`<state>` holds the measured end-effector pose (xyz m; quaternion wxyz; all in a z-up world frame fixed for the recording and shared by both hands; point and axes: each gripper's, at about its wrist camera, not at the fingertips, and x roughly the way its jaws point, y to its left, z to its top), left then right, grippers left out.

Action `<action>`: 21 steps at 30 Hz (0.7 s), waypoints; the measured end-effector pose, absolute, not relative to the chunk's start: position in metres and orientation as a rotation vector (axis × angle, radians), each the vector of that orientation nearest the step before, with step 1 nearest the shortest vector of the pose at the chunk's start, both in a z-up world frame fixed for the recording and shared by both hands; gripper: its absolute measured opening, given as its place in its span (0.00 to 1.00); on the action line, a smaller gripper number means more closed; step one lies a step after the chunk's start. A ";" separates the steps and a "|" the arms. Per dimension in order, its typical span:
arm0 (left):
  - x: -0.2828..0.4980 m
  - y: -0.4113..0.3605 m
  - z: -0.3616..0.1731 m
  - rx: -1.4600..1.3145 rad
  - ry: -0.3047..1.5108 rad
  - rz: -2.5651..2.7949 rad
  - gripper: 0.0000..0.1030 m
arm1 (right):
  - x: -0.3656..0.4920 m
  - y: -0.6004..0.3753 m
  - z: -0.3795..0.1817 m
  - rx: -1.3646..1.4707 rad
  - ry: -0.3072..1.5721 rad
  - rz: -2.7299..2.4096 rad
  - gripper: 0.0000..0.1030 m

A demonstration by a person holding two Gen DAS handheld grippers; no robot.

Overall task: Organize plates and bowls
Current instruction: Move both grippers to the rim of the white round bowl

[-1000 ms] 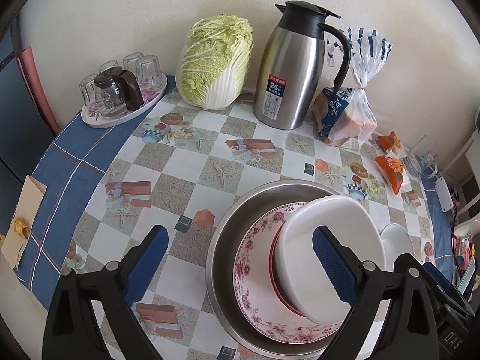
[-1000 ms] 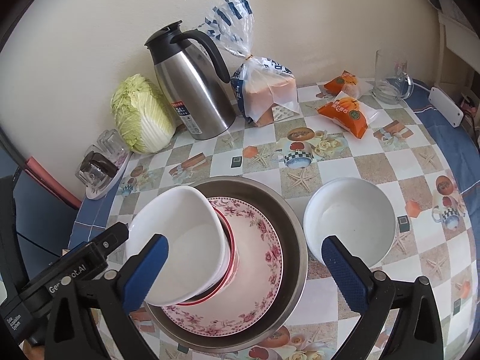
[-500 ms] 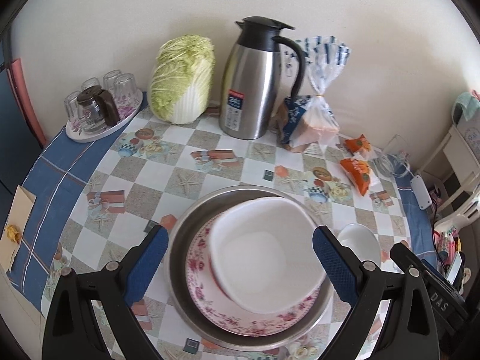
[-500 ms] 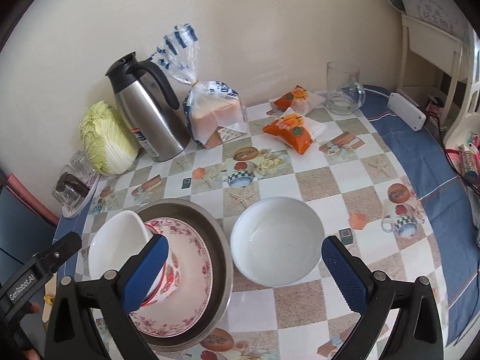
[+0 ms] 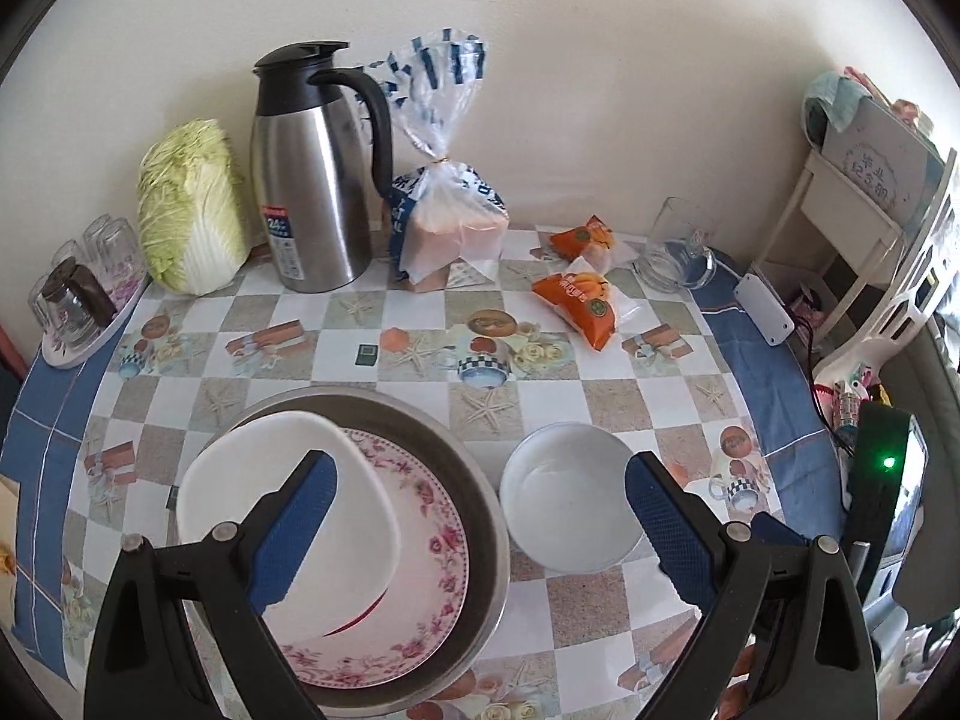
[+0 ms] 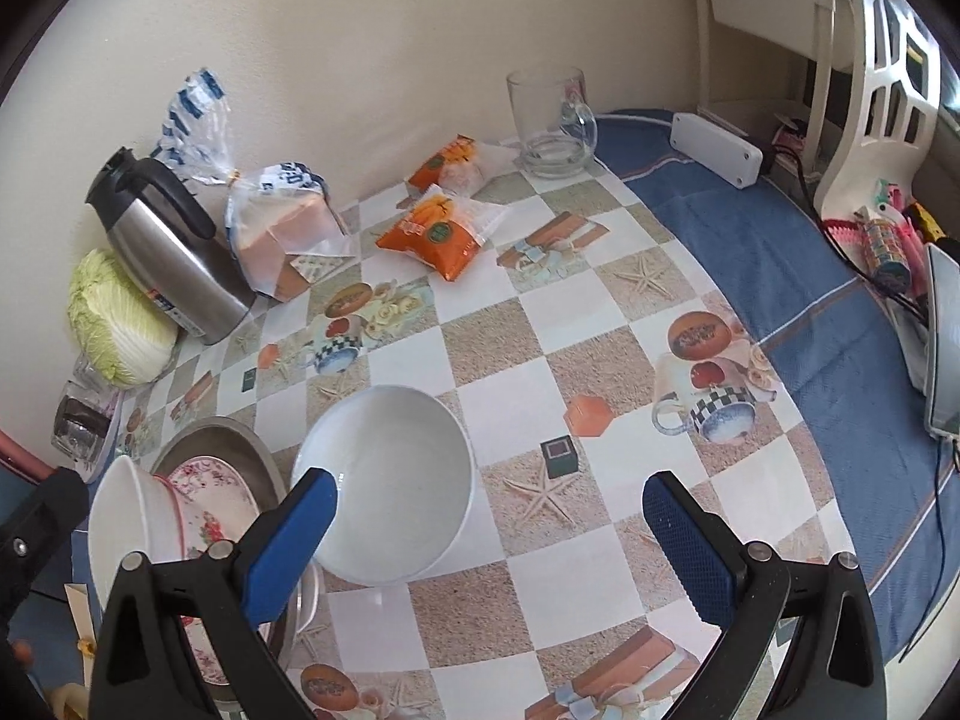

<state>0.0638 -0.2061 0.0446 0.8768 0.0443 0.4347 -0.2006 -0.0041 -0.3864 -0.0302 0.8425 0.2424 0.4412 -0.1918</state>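
A steel basin (image 5: 474,480) holds a pink floral plate (image 5: 432,540) with a white bowl (image 5: 240,492) tilted on it over a red-rimmed dish. A second white bowl (image 5: 564,504) stands on the tablecloth right of the basin. My left gripper (image 5: 480,528) is open and empty above the gap between basin and bowl. My right gripper (image 6: 489,546) is open and empty, its left finger over the near rim of the loose bowl (image 6: 390,480). The basin (image 6: 240,438), the plate (image 6: 210,492) and the tilted bowl (image 6: 120,516) show at the right wrist view's lower left.
At the back stand a steel thermos (image 5: 312,180), a cabbage (image 5: 192,210), a bread bag (image 5: 450,210), orange snack packs (image 5: 576,300), a glass mug (image 5: 678,246) and a tray of glasses (image 5: 78,300). A white adapter (image 5: 765,312) and cables lie at the right edge.
Both grippers have swung to the right and pulled back. The stack has moved to the left in both views and the loose white bowl is now more central. Both grippers remain open.
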 end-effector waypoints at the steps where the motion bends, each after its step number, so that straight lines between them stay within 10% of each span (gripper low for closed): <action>1: 0.065 -0.213 0.044 0.103 0.906 -0.424 0.94 | -0.004 -0.389 -0.036 0.516 0.946 -0.409 1.00; 14: 0.088 -0.270 -0.006 0.210 0.975 -0.453 0.80 | 0.019 -0.397 -0.089 0.522 1.035 -0.423 0.97; 21: 0.098 -0.279 -0.028 0.194 1.025 -0.465 0.77 | 0.022 -0.403 -0.103 0.545 1.039 -0.431 0.75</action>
